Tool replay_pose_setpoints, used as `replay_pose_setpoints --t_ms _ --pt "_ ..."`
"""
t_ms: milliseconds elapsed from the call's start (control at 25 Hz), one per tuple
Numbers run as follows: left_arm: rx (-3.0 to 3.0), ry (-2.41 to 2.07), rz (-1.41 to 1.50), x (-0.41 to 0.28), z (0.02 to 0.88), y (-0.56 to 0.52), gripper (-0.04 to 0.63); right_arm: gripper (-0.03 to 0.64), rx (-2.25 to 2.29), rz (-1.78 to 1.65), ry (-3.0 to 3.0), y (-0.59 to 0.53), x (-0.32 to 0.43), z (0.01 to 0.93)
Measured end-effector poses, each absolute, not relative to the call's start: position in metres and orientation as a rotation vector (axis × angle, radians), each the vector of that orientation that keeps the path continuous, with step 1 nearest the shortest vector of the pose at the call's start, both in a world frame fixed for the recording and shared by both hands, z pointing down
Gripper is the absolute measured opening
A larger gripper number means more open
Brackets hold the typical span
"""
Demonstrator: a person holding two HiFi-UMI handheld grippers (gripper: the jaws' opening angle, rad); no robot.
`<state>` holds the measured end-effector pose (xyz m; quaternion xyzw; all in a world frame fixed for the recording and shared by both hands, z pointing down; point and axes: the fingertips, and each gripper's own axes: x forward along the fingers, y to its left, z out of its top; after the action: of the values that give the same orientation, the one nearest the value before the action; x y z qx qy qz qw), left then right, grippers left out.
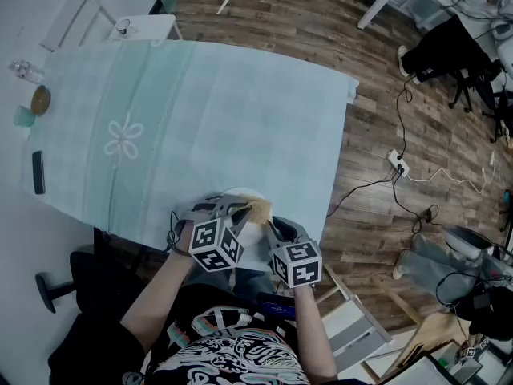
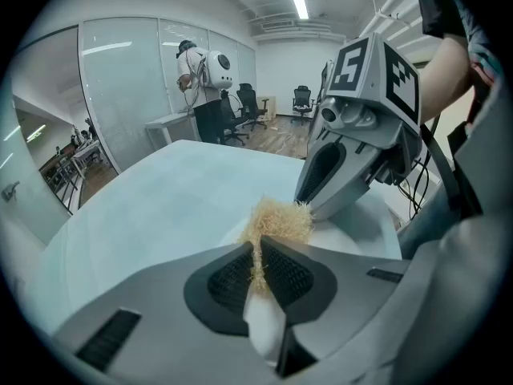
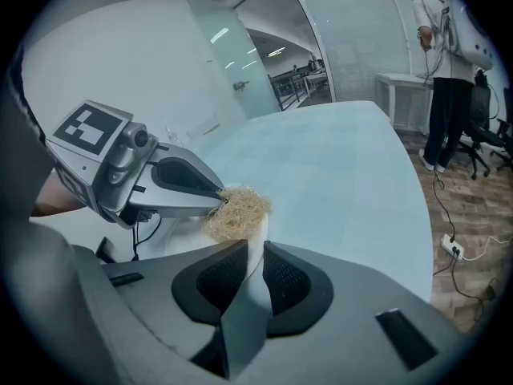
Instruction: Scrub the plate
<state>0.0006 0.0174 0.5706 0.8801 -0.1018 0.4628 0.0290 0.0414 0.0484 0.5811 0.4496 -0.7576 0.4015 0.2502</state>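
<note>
1. Left fingers [image 2: 258, 251]: together on a thin tuft of the scrubber [image 2: 276, 219]. The rest of the straw-coloured wad sticks out past the tips.
2. Right fingers [image 3: 252, 255]: clamped on the rim of the plate [image 3: 250, 289], with white plate edge filling the gap between the pads.
3. The plate is at the near edge of the table [image 1: 240, 119], between my two hands. I cannot tell whether it rests on the cloth or hangs from the right grip alone.
4. Key relation:
   - The scrubber sits on the plate's face just beyond the right fingertips and a little to their left.
   - The left gripper comes in from the left, so the two sets of tips are almost touching over the plate.
5. From the left gripper view, the bare plate face opens to the right of the scrubber, under and beside the right gripper.
6. Judgement:
   - Scrubbing is under way.
   - The left hand is the working one and is already on the surface; the right only steadies.
   - The plate is round, so stroke direction is free, but room is tight near the right tips.
7. Risk, as I read it: the scrubber is pinched by only a thin tuft and could pull free on a hard stroke.
</note>
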Motion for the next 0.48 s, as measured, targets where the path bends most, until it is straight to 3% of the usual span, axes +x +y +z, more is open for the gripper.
replay_pose_setpoints --t_ms 480 --pt "2.685 -0.381 1.472 -0.025 0.567 0.004 0.048 0.049 1.246 1.133 -2.057 0.048 0.043 0.581"
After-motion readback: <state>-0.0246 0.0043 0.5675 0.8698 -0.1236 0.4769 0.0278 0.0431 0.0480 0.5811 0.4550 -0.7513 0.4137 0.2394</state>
